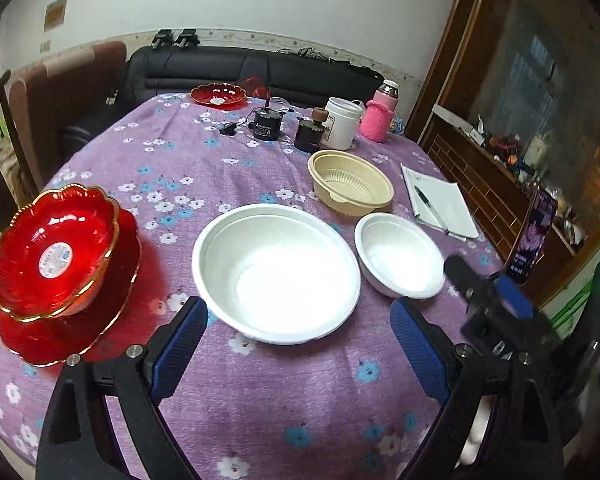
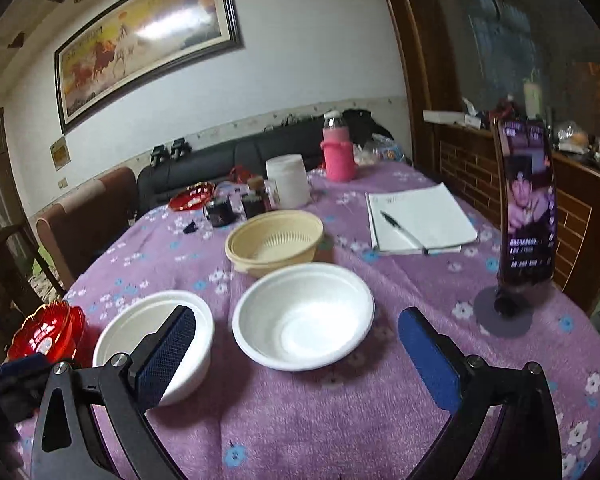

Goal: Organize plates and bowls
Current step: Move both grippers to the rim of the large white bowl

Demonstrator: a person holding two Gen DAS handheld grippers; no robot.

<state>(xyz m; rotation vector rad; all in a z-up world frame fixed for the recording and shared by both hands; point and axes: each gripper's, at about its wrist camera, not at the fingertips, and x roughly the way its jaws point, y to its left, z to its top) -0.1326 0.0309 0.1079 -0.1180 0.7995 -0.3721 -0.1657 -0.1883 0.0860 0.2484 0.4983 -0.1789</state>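
A large white bowl (image 1: 276, 272) sits mid-table, just ahead of my open, empty left gripper (image 1: 300, 320). A smaller white bowl (image 1: 400, 256) lies to its right. A beige strainer bowl (image 1: 350, 188) stands behind them. A red gold-rimmed bowl (image 1: 52, 252) rests on a red plate (image 1: 112, 312) at the left. Another red plate (image 1: 218, 96) lies far back. My right gripper (image 2: 296, 336) is open and empty, with the smaller white bowl (image 2: 304, 316) just ahead between its fingers. The large white bowl (image 2: 140, 328) is behind its left finger.
A purple floral cloth (image 1: 260, 400) covers the table. A notebook with a pen (image 2: 416, 220) and a phone on a stand (image 2: 524, 208) are at the right. A white jar (image 1: 342, 122), a pink bottle (image 1: 378, 114) and dark small items (image 1: 268, 124) stand at the back.
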